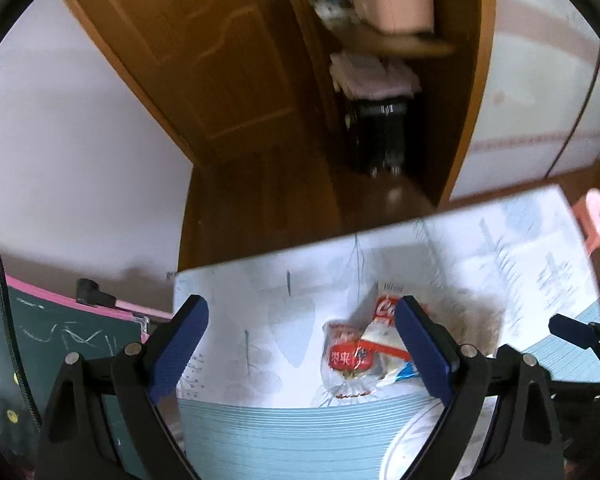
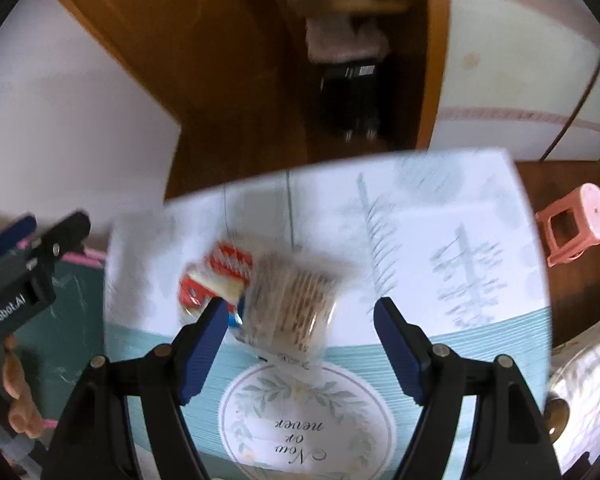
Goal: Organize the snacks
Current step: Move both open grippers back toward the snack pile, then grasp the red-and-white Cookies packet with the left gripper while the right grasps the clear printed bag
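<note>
The left gripper hangs over a table with its two blue, ribbed pads wide apart and nothing between them touching either pad. The table wears a smooth cloth, white with faint grey leaf and tree prints at the far side and pale blue-green with fine stripes nearer the cameras; a round medallion with a leaf wreath and cursive lettering sits on the striped part. The snack packets lie in a loose heap near the middle of the cloth: crinkly clear plastic bags with red and white labels, overlapping one another.

In the right wrist view the right gripper also stands open, its pads spread and clamped on nothing. A clear bag of brown, ridged biscuits lies ahead between the two fingers, blurred, beside a red-and-white packet that touches it on the left. Whether either pad touches the bags cannot be told.

Off the table, a pink plastic stool stands on the glossy brown wooden floor, and a dark green chalkboard with a pink frame lies left of the table.
</note>
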Demonstrator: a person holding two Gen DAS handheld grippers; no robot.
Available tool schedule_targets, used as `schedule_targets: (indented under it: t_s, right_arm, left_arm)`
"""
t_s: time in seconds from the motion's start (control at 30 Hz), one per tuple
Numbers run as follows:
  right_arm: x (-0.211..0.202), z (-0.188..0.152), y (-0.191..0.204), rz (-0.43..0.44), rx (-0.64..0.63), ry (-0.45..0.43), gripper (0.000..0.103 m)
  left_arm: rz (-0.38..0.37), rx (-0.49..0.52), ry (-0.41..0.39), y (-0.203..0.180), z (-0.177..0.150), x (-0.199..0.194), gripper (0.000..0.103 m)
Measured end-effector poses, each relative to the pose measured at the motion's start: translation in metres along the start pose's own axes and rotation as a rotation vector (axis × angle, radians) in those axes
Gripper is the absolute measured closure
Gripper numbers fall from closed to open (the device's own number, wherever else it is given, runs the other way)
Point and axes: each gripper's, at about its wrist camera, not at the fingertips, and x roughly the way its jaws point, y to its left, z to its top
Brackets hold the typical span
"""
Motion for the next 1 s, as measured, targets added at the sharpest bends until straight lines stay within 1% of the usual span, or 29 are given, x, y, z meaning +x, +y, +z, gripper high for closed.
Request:
schedule_targets:
  t_s: [0.13, 0.2, 0.27, 0.33, 0.37, 0.53, 0.57, 0.6, 0.7, 0.83, 1.0]
  right_arm:
    - [0.038, -0.002, 0.016, -0.064, -0.045, 0.029, 0.026]
    - [0.048, -0.002, 0.020, -0.076, -0.046, 0.030, 0.022]
    - [0.059, -0.003, 0.024, -0.113, -0.055, 0.039, 0.019]
    - [0.069, -0.005, 0.024, -0.140, -0.070, 0.048, 0.018]
    - [0.071, -0.006, 0.023, -0.130, -0.068, 0.049, 0.014]
    - [0.075, -0.012, -0.003, -0.030, 0.020, 0.064, 0.015]
    - [0.073, -0.013, -0.007, -0.013, 0.029, 0.065, 0.021]
    - [0.071, -0.014, -0.012, 0.004, 0.033, 0.064, 0.024]
    - [0.065, -0.019, -0.023, -0.014, 0.027, 0.076, 0.026]
    - [0.060, -0.026, -0.035, -0.006, 0.033, 0.089, 0.027]
    - [0.058, -0.030, -0.039, 0.009, 0.023, 0.082, 0.028]
  left_arm:
    - [0.003, 0.034, 0.038, -0.010, -0.006, 0.031, 0.009]
    - [-0.008, 0.036, 0.044, -0.012, -0.008, 0.039, 0.009]
    - [-0.015, 0.028, 0.052, -0.014, -0.008, 0.048, 0.009]
    - [-0.025, 0.018, 0.062, -0.013, -0.008, 0.053, 0.009]
    - [-0.034, 0.011, 0.069, -0.014, -0.008, 0.055, 0.009]
    - [-0.084, -0.015, 0.103, -0.020, -0.010, 0.071, 0.009]
    - [-0.099, -0.016, 0.111, -0.024, -0.011, 0.074, 0.009]
    - [-0.113, -0.014, 0.119, -0.028, -0.012, 0.077, 0.009]
    - [-0.140, 0.006, 0.145, -0.044, -0.016, 0.089, 0.009]
    - [-0.151, 0.021, 0.172, -0.063, -0.017, 0.104, 0.009]
    - [-0.152, 0.033, 0.202, -0.080, -0.018, 0.119, 0.009]
